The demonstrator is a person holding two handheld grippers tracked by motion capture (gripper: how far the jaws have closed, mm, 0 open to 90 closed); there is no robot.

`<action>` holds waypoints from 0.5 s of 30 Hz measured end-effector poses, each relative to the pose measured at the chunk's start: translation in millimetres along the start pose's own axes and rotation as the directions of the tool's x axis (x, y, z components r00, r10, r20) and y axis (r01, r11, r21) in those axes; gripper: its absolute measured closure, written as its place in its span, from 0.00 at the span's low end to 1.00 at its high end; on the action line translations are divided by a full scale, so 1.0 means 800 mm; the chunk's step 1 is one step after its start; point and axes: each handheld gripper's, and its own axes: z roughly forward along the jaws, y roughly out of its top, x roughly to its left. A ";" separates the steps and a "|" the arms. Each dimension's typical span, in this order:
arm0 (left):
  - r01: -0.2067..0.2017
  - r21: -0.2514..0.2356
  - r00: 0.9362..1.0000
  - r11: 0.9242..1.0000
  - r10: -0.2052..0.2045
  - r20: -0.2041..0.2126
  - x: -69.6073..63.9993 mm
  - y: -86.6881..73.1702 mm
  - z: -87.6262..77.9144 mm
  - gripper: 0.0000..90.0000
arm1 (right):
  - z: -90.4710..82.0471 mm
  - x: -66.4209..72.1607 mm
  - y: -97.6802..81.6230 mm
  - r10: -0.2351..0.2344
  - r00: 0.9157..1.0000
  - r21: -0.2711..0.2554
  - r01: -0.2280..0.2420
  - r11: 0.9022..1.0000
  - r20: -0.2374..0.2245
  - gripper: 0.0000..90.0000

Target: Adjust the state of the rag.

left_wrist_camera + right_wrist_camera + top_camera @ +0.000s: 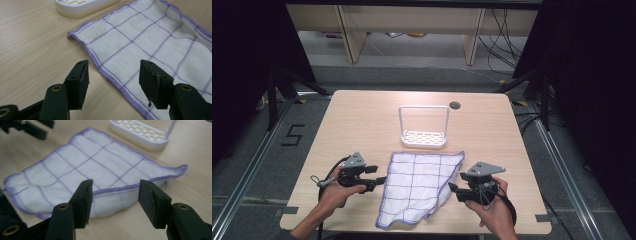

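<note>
Checked dishcloth, folded, purple-hemmed: light, limp, likely to sag; best pinched at hemmed edges; left gripper and right gripper both released, jaws empty.

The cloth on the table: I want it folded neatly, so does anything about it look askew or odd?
Yes. The cloth lies crooked, its edges slanting to the table edge. Its right side is doubled over unevenly, and the far right corner curls up. No damage shows.

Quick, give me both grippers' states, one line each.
Left gripper: open, holding nothing; the cloth lies just ahead of its jaws.
Right gripper: open, holding nothing; the cloth's folded edge lies beyond its jaws.
</note>
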 end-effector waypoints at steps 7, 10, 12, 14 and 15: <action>0.045 -0.011 0.998 0.999 -0.045 -0.052 0.020 0.016 0.022 0.46 | 0.013 0.042 -0.024 0.008 0.997 0.067 -0.003 0.998 -0.072 0.49; 0.028 0.017 0.997 0.999 -0.027 -0.065 0.027 0.021 0.027 0.47 | 0.020 0.055 -0.027 -0.002 0.996 0.064 0.007 0.998 -0.084 0.49; 0.055 0.006 0.996 0.998 -0.054 -0.065 0.027 0.022 0.033 0.47 | 0.027 0.061 -0.027 -0.009 0.996 0.056 0.015 0.998 -0.090 0.49; 0.038 0.029 0.997 0.999 -0.036 -0.065 0.029 0.022 0.036 0.47 | 0.035 0.067 -0.027 -0.021 0.996 0.067 0.026 0.997 -0.085 0.48; 0.049 0.022 0.997 0.999 -0.048 -0.062 0.028 0.023 0.039 0.46 | 0.040 0.070 -0.028 -0.020 0.997 0.079 0.026 0.996 -0.074 0.48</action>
